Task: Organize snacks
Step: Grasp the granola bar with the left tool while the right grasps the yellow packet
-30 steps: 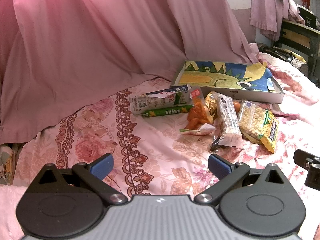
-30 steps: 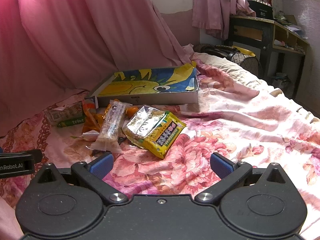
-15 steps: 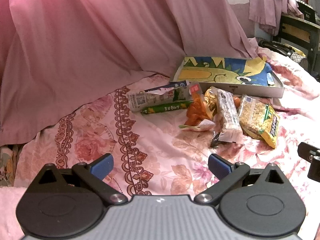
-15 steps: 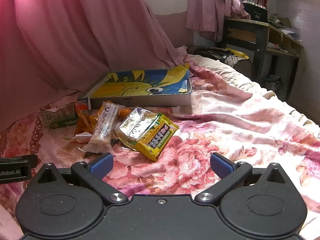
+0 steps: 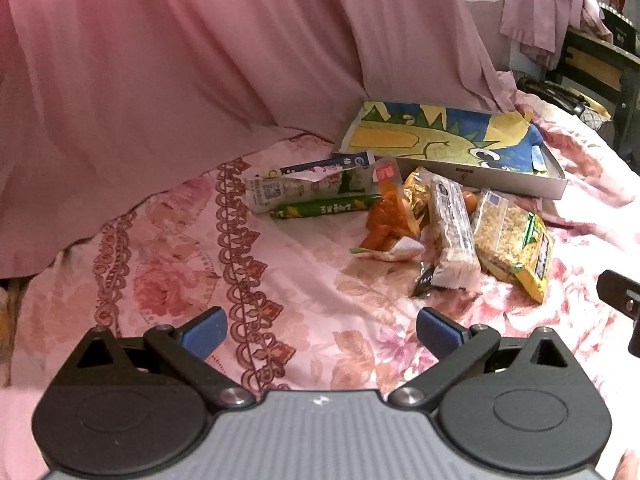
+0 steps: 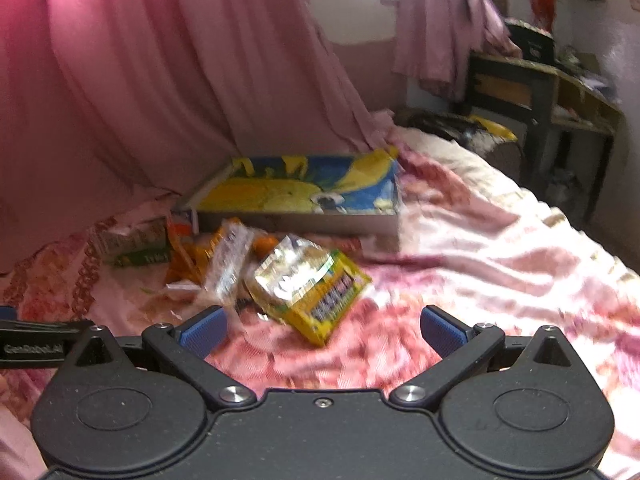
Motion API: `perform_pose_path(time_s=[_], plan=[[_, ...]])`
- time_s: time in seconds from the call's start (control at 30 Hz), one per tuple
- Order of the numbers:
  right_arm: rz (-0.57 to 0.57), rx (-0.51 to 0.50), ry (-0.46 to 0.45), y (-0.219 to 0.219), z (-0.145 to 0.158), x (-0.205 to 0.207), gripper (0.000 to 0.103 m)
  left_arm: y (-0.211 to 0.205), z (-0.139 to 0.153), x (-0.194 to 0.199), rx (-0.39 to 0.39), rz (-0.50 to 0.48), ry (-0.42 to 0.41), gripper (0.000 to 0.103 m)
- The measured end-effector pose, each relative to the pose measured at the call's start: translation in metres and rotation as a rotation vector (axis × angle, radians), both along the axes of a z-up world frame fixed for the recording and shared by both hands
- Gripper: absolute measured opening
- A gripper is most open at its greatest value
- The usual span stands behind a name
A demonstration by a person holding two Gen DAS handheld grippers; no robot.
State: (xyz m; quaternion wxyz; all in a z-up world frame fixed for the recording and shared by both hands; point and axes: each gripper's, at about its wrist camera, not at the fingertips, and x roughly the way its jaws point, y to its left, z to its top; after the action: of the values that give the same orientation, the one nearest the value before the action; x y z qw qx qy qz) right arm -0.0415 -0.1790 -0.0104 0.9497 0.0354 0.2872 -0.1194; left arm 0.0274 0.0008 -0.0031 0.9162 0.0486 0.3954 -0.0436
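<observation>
Crinkly foil and clear plastic make up most of the snack pile, which lies loose on the floral bedspread [image 5: 304, 280], at about 1 o'clock from the left gripper [image 5: 322, 330] and 11 o'clock from the right gripper [image 6: 322, 330]. Nearest the right gripper is the yellow noodle pack [image 6: 308, 284], tilted, with one corner propped on its neighbours. Beside it lie the long clear-wrapped bar [image 5: 452, 224], the orange snack bag [image 5: 386, 220], then the green stick pack [image 5: 324, 209] and a white torn-open pouch [image 5: 296, 188] at the far left. Just behind the pile, at 12 o'clock, sits the shallow box with the cartoon print [image 5: 556, 190], touching or nearly touching the packets; it is probably where they belong.

Both grippers hang above the bedding with jaws spread wide, holding nothing.

The risks, as I judge them: the packets overlap, so closing on one could drag or pinch a second. The soft, rumpled quilt gives under pressure, so fingers may snag cloth. Slick wrappers could slip out mid-carry, and brittle contents could crush. The right view is blurred, making aim uncertain.
</observation>
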Motion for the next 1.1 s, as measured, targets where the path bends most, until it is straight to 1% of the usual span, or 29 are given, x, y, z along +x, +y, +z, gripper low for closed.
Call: perform_pose_path(time_s=[0.07,0.17,0.23,0.3,0.4,0.5,0.6,0.73,0.87,0.93,1.0,1.1], plan=[[0.032,-0.012,0.004,-0.002,0.005,0.011,0.102,0.001,0.0,0.01,-0.022,-0.011,0.015,0.103],[0.085,-0.023,0.026,-0.007,0.007,0.029,0.102,0.002,0.002,0.029,-0.084,-0.044,0.026,0.103],[0.125,-0.035,0.059,-0.013,0.005,0.044,0.102,0.001,0.003,0.043,-0.112,-0.075,0.019,0.103],[0.142,-0.035,0.079,-0.019,0.002,0.056,0.102,-0.003,0.004,0.055,-0.131,-0.112,-0.003,0.103],[0.134,-0.004,0.107,-0.034,-0.007,0.073,0.102,-0.013,0.005,0.072,-0.162,-0.172,-0.046,0.103],[0.105,0.053,0.138,-0.05,-0.02,0.089,0.102,-0.027,0.005,0.086,-0.192,-0.236,-0.1,0.103],[0.093,0.1,0.162,-0.06,-0.034,0.102,0.102,-0.039,0.0,0.097,-0.219,-0.291,-0.115,0.103],[0.094,0.153,0.202,-0.068,-0.051,0.12,0.102,-0.051,-0.011,0.107,-0.232,-0.363,-0.11,0.103],[0.096,0.186,0.241,-0.068,-0.065,0.132,0.102,-0.066,-0.025,0.116,-0.211,-0.45,-0.09,0.102],[0.099,0.204,0.261,-0.065,-0.072,0.135,0.102,-0.073,-0.032,0.121,-0.197,-0.477,-0.075,0.098],[0.102,0.209,0.268,-0.063,-0.076,0.136,0.101,-0.076,-0.037,0.125,-0.192,-0.499,-0.063,0.097],[0.085,0.199,0.264,-0.061,-0.078,0.137,0.098,-0.078,-0.04,0.129,-0.213,-0.526,-0.036,0.09]])
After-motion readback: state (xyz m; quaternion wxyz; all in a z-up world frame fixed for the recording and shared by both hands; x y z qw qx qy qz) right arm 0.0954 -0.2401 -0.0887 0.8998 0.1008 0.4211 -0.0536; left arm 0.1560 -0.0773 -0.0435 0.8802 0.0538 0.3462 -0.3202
